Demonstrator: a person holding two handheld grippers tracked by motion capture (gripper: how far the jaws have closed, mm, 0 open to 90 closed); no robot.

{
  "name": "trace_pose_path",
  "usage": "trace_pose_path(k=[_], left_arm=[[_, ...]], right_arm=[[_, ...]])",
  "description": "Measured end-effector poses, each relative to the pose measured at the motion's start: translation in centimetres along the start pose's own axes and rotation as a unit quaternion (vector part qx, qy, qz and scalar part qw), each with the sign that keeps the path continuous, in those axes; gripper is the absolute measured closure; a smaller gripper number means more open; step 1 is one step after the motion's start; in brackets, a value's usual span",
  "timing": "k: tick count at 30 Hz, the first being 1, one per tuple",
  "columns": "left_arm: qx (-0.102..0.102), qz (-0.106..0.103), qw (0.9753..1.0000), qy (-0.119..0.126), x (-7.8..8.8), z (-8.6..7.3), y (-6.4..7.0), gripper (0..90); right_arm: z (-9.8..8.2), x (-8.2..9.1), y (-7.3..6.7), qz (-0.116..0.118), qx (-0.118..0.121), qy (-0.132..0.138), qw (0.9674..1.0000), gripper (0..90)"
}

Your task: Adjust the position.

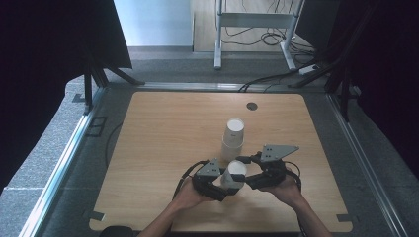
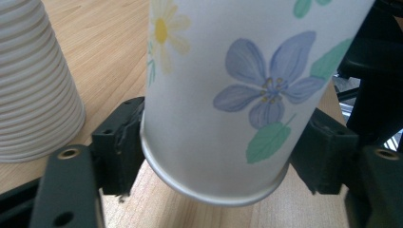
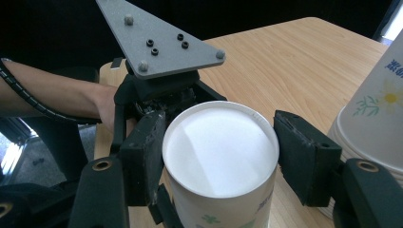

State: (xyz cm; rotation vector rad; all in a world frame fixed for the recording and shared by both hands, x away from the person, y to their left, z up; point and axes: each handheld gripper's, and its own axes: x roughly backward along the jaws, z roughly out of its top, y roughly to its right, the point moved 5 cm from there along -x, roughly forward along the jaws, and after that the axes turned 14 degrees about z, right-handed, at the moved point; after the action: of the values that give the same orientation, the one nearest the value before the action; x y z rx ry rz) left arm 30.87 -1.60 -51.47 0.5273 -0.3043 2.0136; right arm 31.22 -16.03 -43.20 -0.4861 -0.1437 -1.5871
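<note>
High view: a person's two hands meet near the front of a wooden table (image 1: 163, 128), both grippers around one upturned paper cup (image 1: 234, 174), the left gripper (image 1: 223, 190) at its lower part and the right gripper (image 1: 245, 174) near its closed end; a stack of nested cups (image 1: 232, 137) stands upside down just beyond, close to the held cup, and a small dark disc (image 1: 252, 105) lies well apart toward the far edge. Left gripper view: the flowered cup (image 2: 223, 95) sits between the left gripper's (image 2: 216, 156) black jaws, which press its wall just above the rolled rim, while the ribbed stack (image 2: 33, 80) rises at the left. Right gripper view: the right gripper (image 3: 221, 159) is clamped on the cup (image 3: 219, 152) just under its white base, the left gripper's grey plate (image 3: 157, 40) behind it, the stack (image 3: 375, 118) at the right. The step in hand looks like a handover of one cup; next, one grip likely must let go without crushing the thin wall, and the near stack crowds any swing that way.
</note>
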Motion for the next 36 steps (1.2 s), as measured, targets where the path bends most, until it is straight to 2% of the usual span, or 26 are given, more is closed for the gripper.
trace_pose_path(k=[6,9,11,15,18,22,25,29,31,34,36], left_arm=[[0.0,-0.002,1.0,-0.006,0.2,0.2,0.0,34.9],[-0.007,0.002,0.9998,-0.018,0.2,0.3,-0.1,36.3],[-0.015,0.006,0.9995,-0.027,0.4,0.3,-0.2,36.7],[-0.016,0.016,0.9991,-0.037,0.9,0.8,-0.6,37.1],[-0.027,0.026,0.9982,-0.047,1.4,1.3,-0.9,37.3],[-0.044,0.025,0.9965,-0.066,1.9,1.7,-1.2,37.5],[-0.059,0.023,0.9944,-0.085,2.0,1.7,-1.2,37.5],[-0.085,0.017,0.9898,-0.113,2.0,1.9,-1.3,37.4],[-0.102,0.017,0.9866,-0.127,2.0,2.0,-1.3,37.4],[-0.114,0.012,0.9836,-0.139,1.9,2.1,-1.1,37.3],[-0.129,0.008,0.9799,-0.152,1.8,2.2,-1.1,37.3]], right_arm=[[0.0,0.1,0.0,0.002,0.0,0.001,1.0,36.6],[0.0,0.1,0.1,0.002,0.002,-0.003,1.0,36.2],[0.0,0.1,0.1,0.004,0.0,-0.007,1.0,35.0],[0.1,0.4,0.3,0.002,-0.007,-0.002,1.0,28.0],[0.2,0.7,0.3,0.001,-0.006,-0.003,1.0,25.4],[0.3,1.1,0.3,-0.001,-0.006,-0.004,1.0,22.2],[0.3,1.2,0.3,-0.001,-0.001,-0.015,0.9999,19.8],[0.2,1.4,0.1,0.001,0.003,-0.03,0.9995,17.6],[0.1,1.5,0.1,-0.001,0.003,-0.043,0.9991,16.4],[-0.5,1.5,0.2,-0.004,0.004,-0.075,0.9972,14.7],[-0.6,1.4,0.2,-0.004,0.005,-0.082,0.9966,14.3]])
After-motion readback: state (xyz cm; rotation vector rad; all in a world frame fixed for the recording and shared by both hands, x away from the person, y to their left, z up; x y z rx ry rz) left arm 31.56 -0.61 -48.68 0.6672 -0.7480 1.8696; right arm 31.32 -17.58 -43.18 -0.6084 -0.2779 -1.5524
